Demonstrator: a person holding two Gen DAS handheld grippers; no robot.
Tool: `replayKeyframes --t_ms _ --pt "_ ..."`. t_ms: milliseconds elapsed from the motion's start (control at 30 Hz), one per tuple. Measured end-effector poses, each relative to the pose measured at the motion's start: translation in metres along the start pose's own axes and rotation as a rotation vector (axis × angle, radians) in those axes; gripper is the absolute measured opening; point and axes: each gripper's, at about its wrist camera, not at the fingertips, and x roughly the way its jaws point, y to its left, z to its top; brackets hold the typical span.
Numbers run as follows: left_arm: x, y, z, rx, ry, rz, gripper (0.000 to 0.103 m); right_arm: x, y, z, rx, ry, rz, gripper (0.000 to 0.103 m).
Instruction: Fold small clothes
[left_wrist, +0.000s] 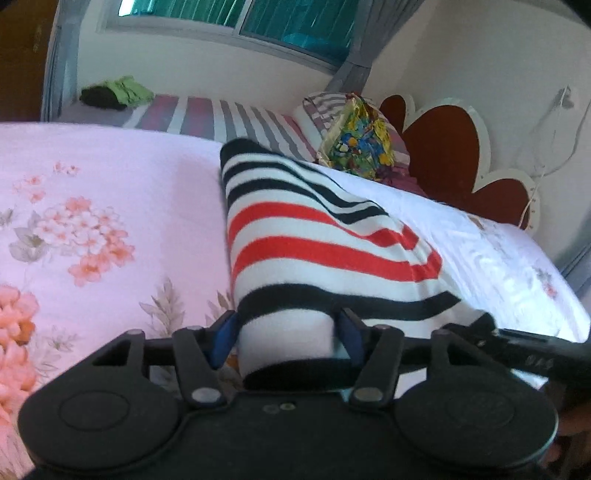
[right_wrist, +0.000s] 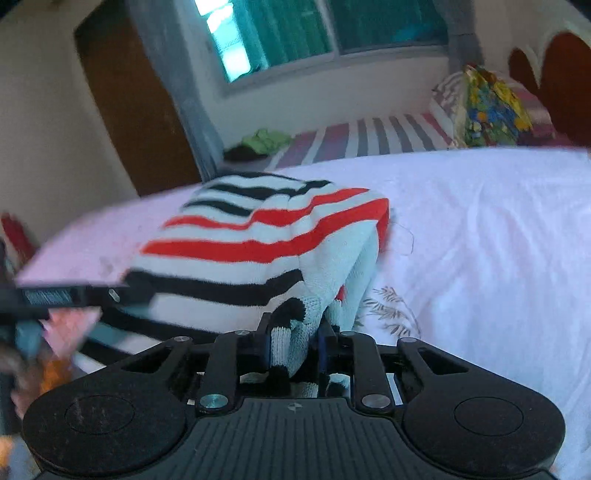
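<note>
Currently a striped garment is gripped by both tongs over the flowered bedsheet: left gripper clamped around its folded edge, right gripper pinching a bunched corner.

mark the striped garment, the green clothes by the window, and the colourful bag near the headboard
striped garment (left_wrist: 325, 240), left wrist view, on a red stripe mid-fabric
green clothes (left_wrist: 131, 90), left wrist view, on the green top of the pile
colourful bag (left_wrist: 360, 138), left wrist view, on its printed side

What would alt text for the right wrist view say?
The right gripper pinches a bunched edge of a red, black and white striped garment lying on a pale floral bedsheet, with a window behind.
</note>
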Motion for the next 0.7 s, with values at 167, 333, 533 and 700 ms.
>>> replayKeyframes --t_ms 167,333,533,700 --pt "-0.021 0.009 0.008 0.013 -0.029 -0.022 0.055 -0.033 -0.003 0.022 0.032 -0.06 -0.018 0.054" --pt "-0.02 0.017 0.01 0.015 -0.01 -0.021 0.058 -0.035 -0.015 0.043 0.12 0.021 0.058 0.047" --pt "-0.011 0.018 0.006 0.012 0.034 -0.019 0.064 -0.026 -0.016 0.029 0.074 0.079 -0.031 0.005" --pt "-0.019 0.001 0.031 0.125 -0.045 0.022 0.056 -0.038 0.001 0.057 0.007 -0.038 -0.076 0.005"
